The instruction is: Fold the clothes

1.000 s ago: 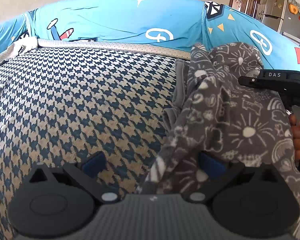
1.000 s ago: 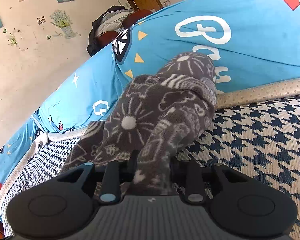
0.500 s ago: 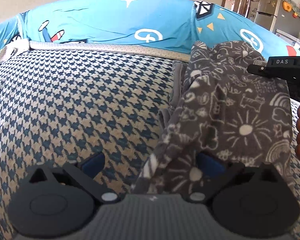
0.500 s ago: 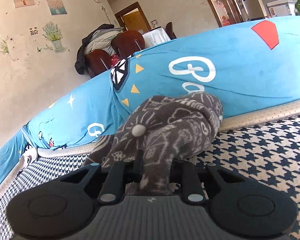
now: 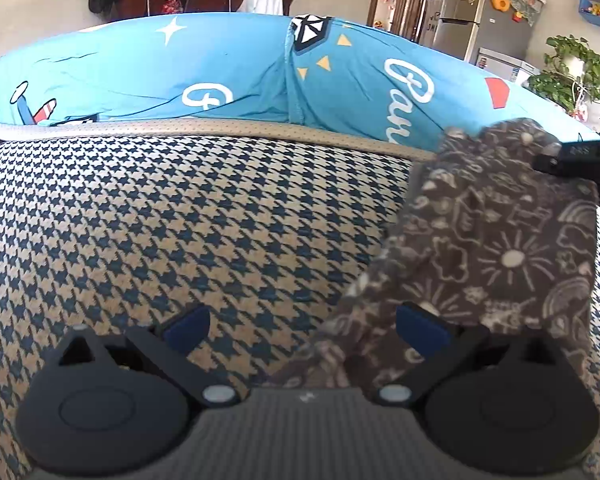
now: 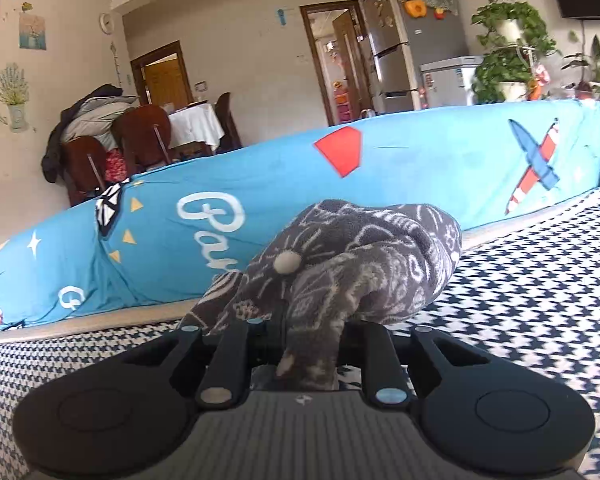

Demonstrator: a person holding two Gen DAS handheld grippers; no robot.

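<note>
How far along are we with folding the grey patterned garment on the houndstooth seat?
Early. Done: nothing looks folded; the grey garment hangs bunched. In hand: the right gripper has its jaws shut on a fold of it, lifted over the houndstooth seat; the left gripper is open, with cloth draped over one finger. Left: spreading it flat and every fold.

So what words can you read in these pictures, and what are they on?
"Bau": white curly letters on the blue cushion cover, cut off by the grey patterned cloth.
A single curly "G", further left on the cover.
Label on the right tool: too blurred.
Fridge magnets: too small.
</note>
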